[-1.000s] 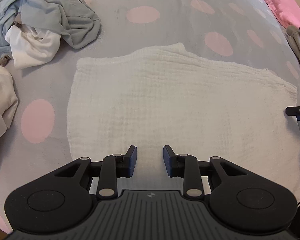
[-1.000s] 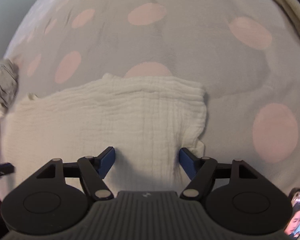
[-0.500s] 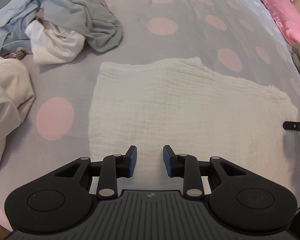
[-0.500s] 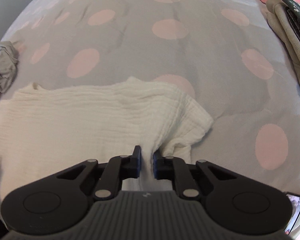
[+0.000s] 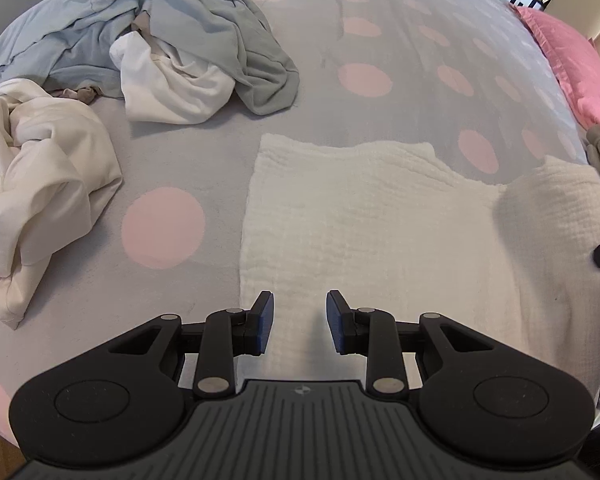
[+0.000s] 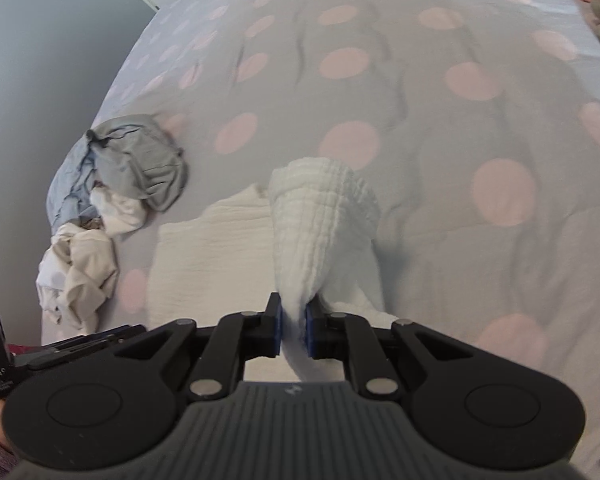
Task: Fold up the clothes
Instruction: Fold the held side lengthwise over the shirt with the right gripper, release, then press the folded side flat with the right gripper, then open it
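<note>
Between the pads of my right claw (image 6: 292,330), at the bottom centre of the right wrist view, a bunched end of the white muslin cloth (image 6: 320,224) was pinched tight. That end hung up off the bed in a ridged cone, while the rest of the cloth lay flat toward the left of the frame. I judged I held it that way to carry this end over the flat part and make a fold.

My left claw (image 5: 299,322) stood partly open over the cloth's near edge, low in the left wrist view, with nothing between its pads. I could not tell whether its tips touched the fabric. I took it to be waiting there to pin or catch that edge.

The cloth sat on the grey bedspread with pink dots (image 5: 364,80), its left edge straight and its right end humped up at the right of the frame. A heap of unfolded clothes (image 5: 204,52) lay well apart at the upper left, with a cream garment (image 5: 40,184) below it, both untouched.
</note>
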### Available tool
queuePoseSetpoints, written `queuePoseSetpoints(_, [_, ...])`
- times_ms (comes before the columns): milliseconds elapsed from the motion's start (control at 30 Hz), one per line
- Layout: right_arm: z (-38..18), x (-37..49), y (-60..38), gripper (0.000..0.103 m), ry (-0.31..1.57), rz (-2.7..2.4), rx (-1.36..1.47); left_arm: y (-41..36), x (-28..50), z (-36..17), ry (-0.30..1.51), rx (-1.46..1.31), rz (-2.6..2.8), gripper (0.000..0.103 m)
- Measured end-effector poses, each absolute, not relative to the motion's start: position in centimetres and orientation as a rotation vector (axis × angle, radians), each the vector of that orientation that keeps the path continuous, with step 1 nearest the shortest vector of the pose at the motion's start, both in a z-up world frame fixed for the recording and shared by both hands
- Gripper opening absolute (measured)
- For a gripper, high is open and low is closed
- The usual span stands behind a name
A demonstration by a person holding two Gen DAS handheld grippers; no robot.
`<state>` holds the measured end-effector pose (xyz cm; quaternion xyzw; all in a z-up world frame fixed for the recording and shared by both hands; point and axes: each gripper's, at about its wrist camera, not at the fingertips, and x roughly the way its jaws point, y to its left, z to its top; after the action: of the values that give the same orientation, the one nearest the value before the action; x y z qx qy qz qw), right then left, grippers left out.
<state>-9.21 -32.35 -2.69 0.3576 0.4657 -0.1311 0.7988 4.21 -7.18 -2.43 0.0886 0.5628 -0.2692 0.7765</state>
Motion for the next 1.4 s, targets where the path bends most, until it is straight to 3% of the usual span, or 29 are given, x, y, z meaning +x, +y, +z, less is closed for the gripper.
queuePoseSetpoints(233, [-3.3,-3.0,-28.2,0.013,0.986,-0.262,0.826,-5.4,4.5,-2.3,1.221,0.149,-0.579,0.027])
queuePoseSetpoints(567, [-8.4,4.1,-25.6,0.013,1.049,-0.297,0.818,-3.8,4.8,-2.4,1.217,0.114,-0.575,0.027])
queuePoseSetpoints(633, [-9.0,4.5,-25.4,0.014,1.064,-0.297,0.805,-3.8,4.7,-2.4,1.216,0.115,-0.578,0.027])
queuePoseSetpoints(700, [-9.2,4.6,-25.3,0.022,1.074,-0.289,0.797,-3.9,4.7,-2.4,1.213,0.119,-0.58,0.027])
queuePoseSetpoints(733, [-9.0,4.5,-25.3,0.022,1.074,-0.28,0.794,-3.9,4.6,-2.4,1.212,0.121,-0.58,0.027])
queuePoseSetpoints(800, [-8.2,4.2,-25.4,0.035,1.063,-0.261,0.786,-3.9,4.6,-2.4,1.209,0.122,-0.578,0.027])
queuePoseSetpoints(900, [-6.3,3.5,-25.4,0.039,1.027,-0.227,0.764,-4.0,4.4,-2.4,1.205,0.124,-0.574,0.027])
queuePoseSetpoints(1133, [-2.4,-0.8,-25.6,0.044,0.971,-0.192,0.695,-4.3,3.6,-1.7,1.186,0.139,-0.592,0.027])
queuePoseSetpoints(1400, [-4.1,-9.4,-27.1,0.049,1.01,-0.256,0.718,-5.6,1.0,-0.3,1.148,0.235,-0.636,0.027])
